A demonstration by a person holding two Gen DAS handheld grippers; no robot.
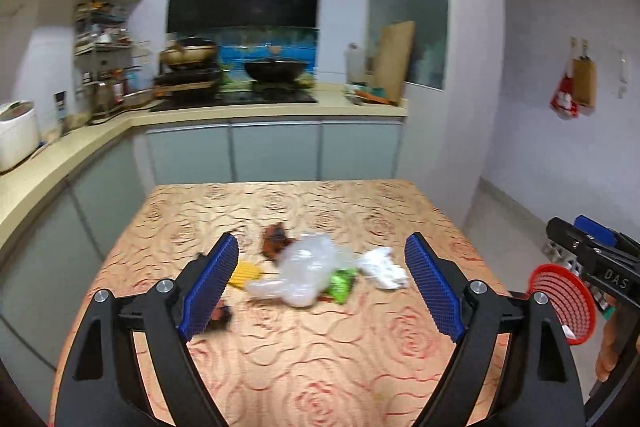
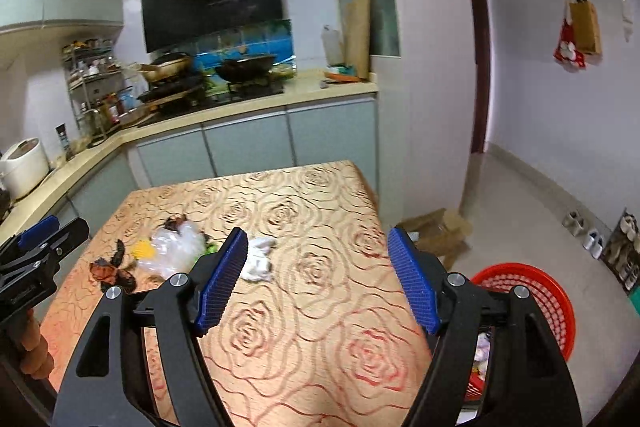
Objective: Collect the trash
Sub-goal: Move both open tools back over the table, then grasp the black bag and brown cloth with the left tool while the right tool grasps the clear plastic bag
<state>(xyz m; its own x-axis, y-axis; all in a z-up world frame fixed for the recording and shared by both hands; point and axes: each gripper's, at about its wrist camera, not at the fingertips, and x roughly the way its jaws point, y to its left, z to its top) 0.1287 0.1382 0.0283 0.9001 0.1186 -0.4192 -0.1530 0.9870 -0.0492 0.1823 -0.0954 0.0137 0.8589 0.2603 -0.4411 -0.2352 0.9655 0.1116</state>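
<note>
The counter point(image 1: 280, 347) under its rose-patterned cloth fills most of what I see, and I hold both tools above its near edge, angled down at the litter, because that is where the work lies; beside it on the floor, to my right, stands the red basket point(image 2: 532, 291), low and open-topped so scraps can be dropped straight in, and a few pale bits already seem to lie at its bottom, though my own tool hides most of them.

The trash sits in one loose cluster toward the middle of the counter, left of centre as I face it; biggest is the clear plastic bag point(image 1: 308, 267), crumpled and puffed up, lying over its neighbours; just right of it is the white crumpled tissue point(image 1: 382, 267), apart from the rest and nearest my right side; the green wrapper point(image 1: 342, 283) pokes out from under the bag; the yellow scrap point(image 1: 246, 273) lies at the bag's left; brown dried peels point(image 2: 108, 271) lie at the far edge of the bag and nearer me on the left.

My left gripper point(image 1: 322, 291) stands wide apart with nothing between its pads, framing the bag; my right gripper point(image 2: 316, 279) is likewise spread and empty, its left pad just over the tissue.
</note>
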